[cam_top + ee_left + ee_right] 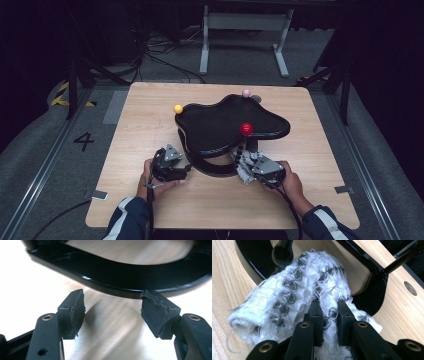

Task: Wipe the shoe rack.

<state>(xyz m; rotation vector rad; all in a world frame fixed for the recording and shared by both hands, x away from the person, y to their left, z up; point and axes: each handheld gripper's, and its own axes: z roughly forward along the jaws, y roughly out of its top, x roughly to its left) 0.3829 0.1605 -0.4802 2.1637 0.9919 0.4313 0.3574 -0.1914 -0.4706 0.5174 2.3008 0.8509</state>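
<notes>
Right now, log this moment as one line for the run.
right gripper: shut on cloth | left gripper: open, empty, at stand base | cloth: beside stand base

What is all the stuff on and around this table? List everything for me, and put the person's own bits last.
Table: one, light wood, centre of the high view.
Black stand: one, curvy top on a ring-shaped base, mid-table.
Balls on the stand's rim: three; yellow at left, pink at back, red at front.
Cloth: one, white with a grey pattern, by the stand's base.
Table frame: one, white, on the floor behind.
Cables: several, black, on the floor behind.
Left gripper: one, black, jaws apart with nothing between them, facing the base.
Right gripper: one, black, clamped on the cloth.
Hands: two, left, right, in striped sleeves.
</notes>
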